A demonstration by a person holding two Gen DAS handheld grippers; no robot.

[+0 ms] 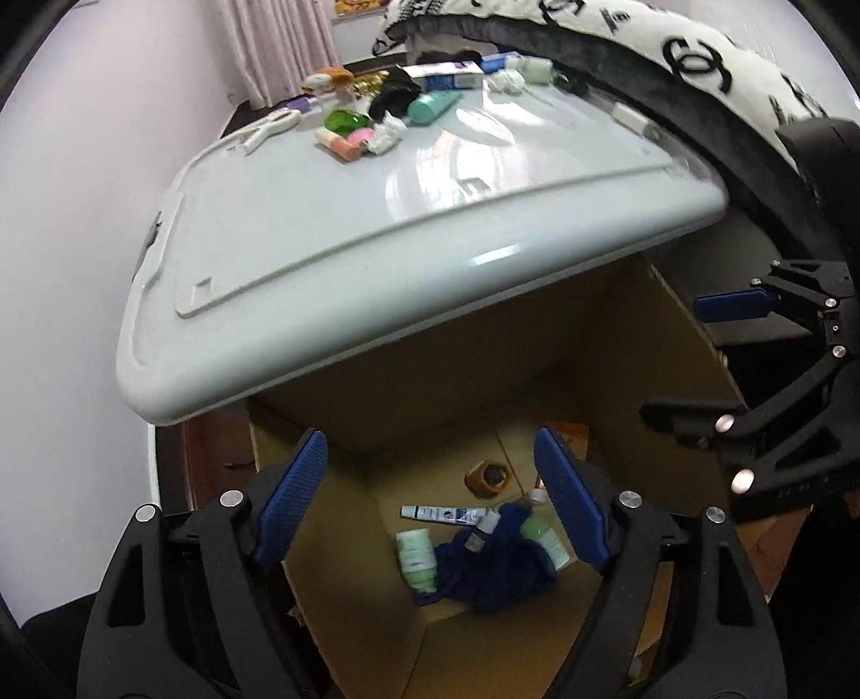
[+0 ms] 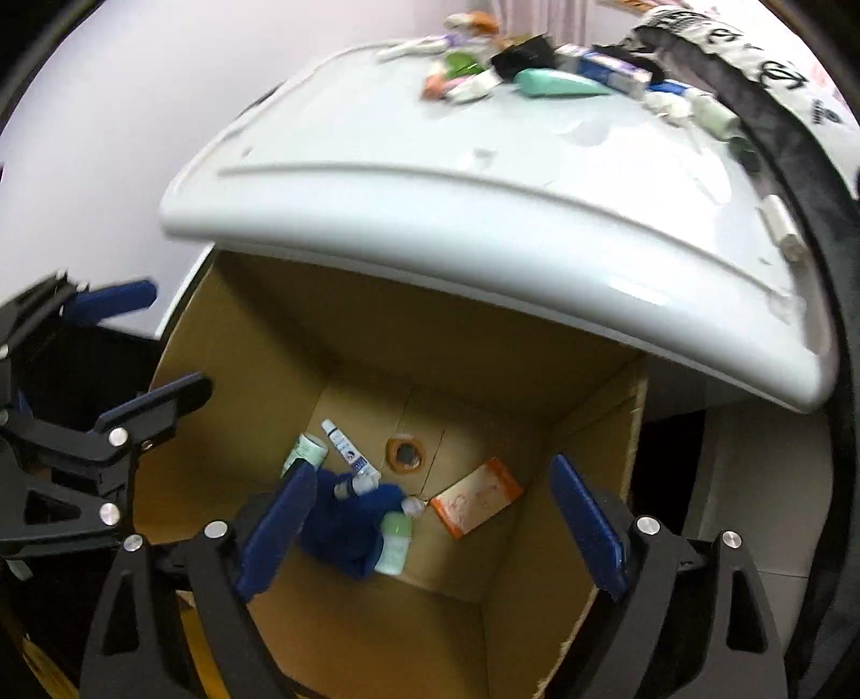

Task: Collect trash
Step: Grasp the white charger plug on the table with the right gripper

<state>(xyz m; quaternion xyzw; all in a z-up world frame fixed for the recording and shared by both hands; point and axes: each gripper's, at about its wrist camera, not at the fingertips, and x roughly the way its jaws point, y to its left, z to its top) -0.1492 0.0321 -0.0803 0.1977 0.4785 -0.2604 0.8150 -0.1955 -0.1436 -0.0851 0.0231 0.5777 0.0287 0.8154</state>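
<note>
Below the white table [image 1: 376,226], I am holding the left gripper [image 1: 430,500] and right gripper [image 2: 430,527] empty, fingers apart, over the cardboard box [image 2: 537,618], the drop-off step apparently done, next reaching for far clutter.

Cardboard box [image 1: 344,607] below wide-apart left gripper [image 1: 430,500]: dark blue cloth [image 1: 494,570], tube [image 1: 443,514], pale green bottles [image 1: 416,556]; white tabletop [image 1: 376,215] ahead.

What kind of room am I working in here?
Probably a bedroom: a patterned blanket lies behind the white table, pale curtains hang beyond, and toiletries litter the table above a cardboard box.
</note>
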